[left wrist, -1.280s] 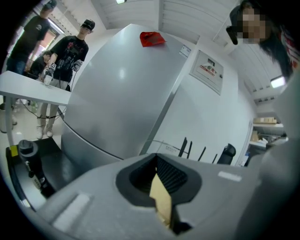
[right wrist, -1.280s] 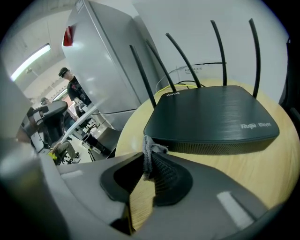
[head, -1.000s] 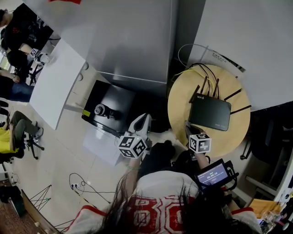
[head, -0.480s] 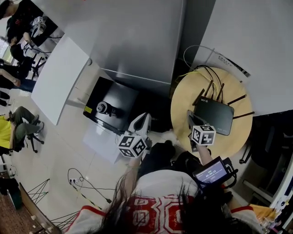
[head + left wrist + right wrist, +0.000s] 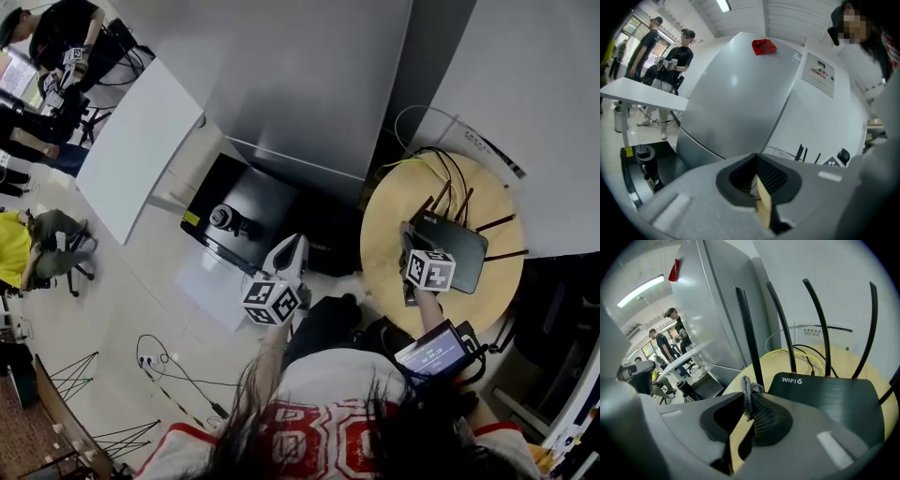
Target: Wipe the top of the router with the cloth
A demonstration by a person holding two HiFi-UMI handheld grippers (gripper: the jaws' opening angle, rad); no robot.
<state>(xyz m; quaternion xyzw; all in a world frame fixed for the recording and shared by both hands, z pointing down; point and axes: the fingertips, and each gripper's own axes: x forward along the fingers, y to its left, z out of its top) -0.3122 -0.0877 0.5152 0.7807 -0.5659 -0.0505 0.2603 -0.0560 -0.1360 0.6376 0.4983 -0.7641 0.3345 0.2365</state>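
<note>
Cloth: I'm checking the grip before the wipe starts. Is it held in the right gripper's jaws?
Yes, the right gripper view shows the cloth pinched between the jaws of the right gripper.

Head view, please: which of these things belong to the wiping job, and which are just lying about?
Job: flat black router with four antennas; grey cloth pinched in the right gripper; round wooden table.
Lying about: yellow and black cables; white desk; black floor unit.

Grey cabinet [image 5: 300, 84] beside round wooden table [image 5: 384, 253]; black case [image 5: 253, 199] on floor, perhaps holding flask; white desk [image 5: 141, 150] left.
</note>
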